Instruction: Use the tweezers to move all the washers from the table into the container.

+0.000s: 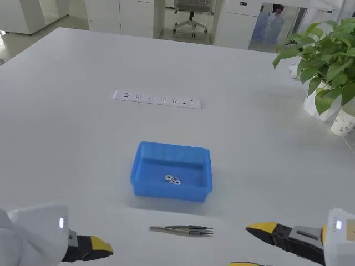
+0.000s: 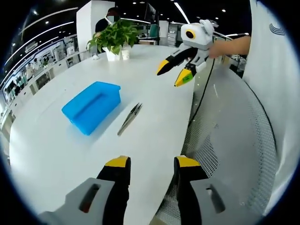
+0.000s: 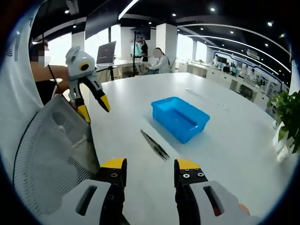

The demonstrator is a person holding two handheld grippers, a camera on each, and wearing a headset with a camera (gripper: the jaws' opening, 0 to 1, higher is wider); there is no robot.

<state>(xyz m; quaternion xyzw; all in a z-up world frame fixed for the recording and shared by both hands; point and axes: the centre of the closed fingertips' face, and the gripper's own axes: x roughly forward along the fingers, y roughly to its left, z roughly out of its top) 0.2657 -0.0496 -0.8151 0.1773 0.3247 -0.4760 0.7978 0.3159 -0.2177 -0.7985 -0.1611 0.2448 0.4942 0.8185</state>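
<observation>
Steel tweezers (image 3: 154,145) ahead of right gripper (image 3: 150,165).

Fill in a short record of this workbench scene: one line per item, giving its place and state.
container: blue, open, mid-table
washers: small cluster inside container
tweezers: flat on table, near side of container, not held
left gripper: open, holds nothing
right gripper: open, holds nothing
power strip: beyond container

White desk (image 1: 66,138) carries blue container (image 1: 171,191); tweezers (image 1: 182,229) near its front wall, power strip (image 1: 157,99) beyond it, potted plant (image 1: 326,66) off its right.
</observation>
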